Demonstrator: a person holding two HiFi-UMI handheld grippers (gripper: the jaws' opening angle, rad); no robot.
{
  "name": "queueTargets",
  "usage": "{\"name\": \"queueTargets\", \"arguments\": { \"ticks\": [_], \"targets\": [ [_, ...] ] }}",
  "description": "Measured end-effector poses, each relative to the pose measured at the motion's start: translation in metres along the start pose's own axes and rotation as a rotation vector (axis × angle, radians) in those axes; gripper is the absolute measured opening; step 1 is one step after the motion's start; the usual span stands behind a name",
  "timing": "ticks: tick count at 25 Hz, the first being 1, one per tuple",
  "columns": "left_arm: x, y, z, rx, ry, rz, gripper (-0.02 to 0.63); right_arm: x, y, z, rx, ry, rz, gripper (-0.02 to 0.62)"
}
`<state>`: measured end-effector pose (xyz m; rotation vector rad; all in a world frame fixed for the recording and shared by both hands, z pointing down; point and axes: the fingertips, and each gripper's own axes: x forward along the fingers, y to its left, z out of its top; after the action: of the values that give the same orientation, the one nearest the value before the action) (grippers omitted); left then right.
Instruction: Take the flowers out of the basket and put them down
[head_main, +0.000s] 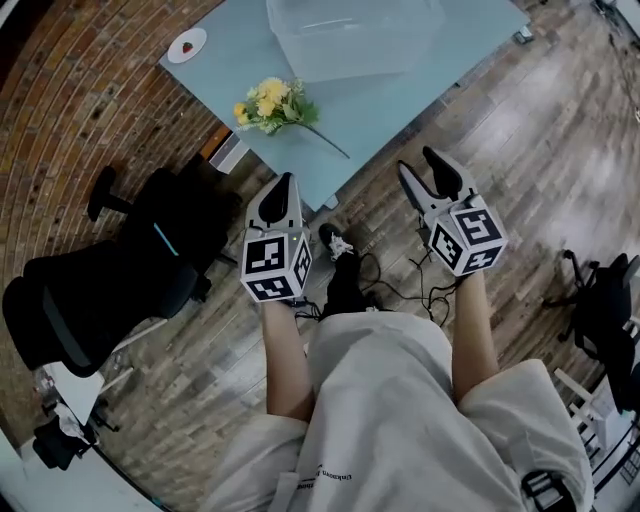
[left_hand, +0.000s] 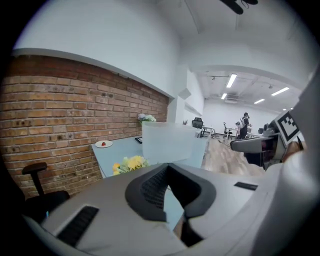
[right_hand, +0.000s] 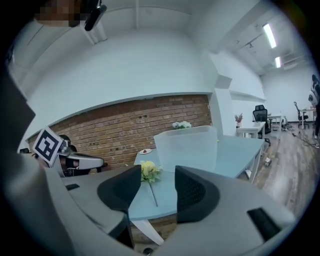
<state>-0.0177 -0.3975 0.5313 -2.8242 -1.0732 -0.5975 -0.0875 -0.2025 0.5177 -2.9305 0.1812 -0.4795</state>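
Note:
A bunch of yellow flowers (head_main: 268, 103) with a long stem lies on the pale blue table (head_main: 400, 105), in front of a translucent plastic basket (head_main: 355, 35). Both grippers hang off the table's near edge, above the floor. My left gripper (head_main: 285, 183) has its jaws together with nothing in them; in its own view the flowers (left_hand: 131, 163) and the basket (left_hand: 172, 142) lie beyond the closed tips (left_hand: 167, 170). My right gripper (head_main: 420, 165) is open and empty. Its view frames the flowers (right_hand: 148, 170) and the basket (right_hand: 187, 147) through the gap (right_hand: 157, 175).
A small white plate (head_main: 187, 45) with something red on it sits at the table's far left corner. A black office chair (head_main: 110, 280) stands by the brick wall at the left. Cables (head_main: 385, 285) trail over the wooden floor, and a black bag (head_main: 605, 310) is at the right.

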Motion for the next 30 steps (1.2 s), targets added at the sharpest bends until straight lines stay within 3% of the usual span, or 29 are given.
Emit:
{"name": "queueTargets", "arguments": {
  "ticks": [3,5,8,9,12,18,19,21,26,30],
  "targets": [
    [-0.024,-0.02,0.014,0.004,-0.037,0.014,0.018,-0.019,0.015,0.007,-0.031,-0.022,-0.008,0.224],
    [-0.044,-0.028,0.025,0.006,-0.06,0.027,0.018,-0.037,0.022,0.037,-0.036,-0.111,-0.013,0.224],
    [-0.073,-0.027,0.046,-0.004,-0.099,0.08,0.018,-0.068,0.04,0.096,0.06,-0.288,0.027,0.222],
    [-0.083,-0.022,0.051,-0.022,-0.108,0.111,0.018,-0.078,0.052,0.109,0.098,-0.335,0.059,0.192],
    [-0.108,-0.021,0.057,-0.066,-0.132,0.175,0.018,-0.099,0.088,0.114,0.165,-0.389,0.103,0.172],
    [-0.148,-0.07,0.025,0.027,-0.112,0.106,0.019,-0.111,0.13,0.049,0.054,-0.195,0.109,0.151],
    [-0.151,-0.075,0.024,0.038,-0.11,0.101,0.02,-0.112,0.127,0.04,0.035,-0.155,0.085,0.087],
    [-0.156,-0.083,0.027,0.063,-0.115,0.093,0.018,-0.115,0.115,0.024,0.03,-0.081,0.024,0.02],
    [-0.162,-0.088,0.026,0.068,-0.107,0.091,0.02,-0.125,0.105,-0.004,0.013,0.02,-0.037,0.011],
    [-0.163,-0.09,0.017,0.026,-0.09,0.098,0.018,-0.131,0.105,-0.02,0.004,0.046,-0.059,0.011]
  ]
}}
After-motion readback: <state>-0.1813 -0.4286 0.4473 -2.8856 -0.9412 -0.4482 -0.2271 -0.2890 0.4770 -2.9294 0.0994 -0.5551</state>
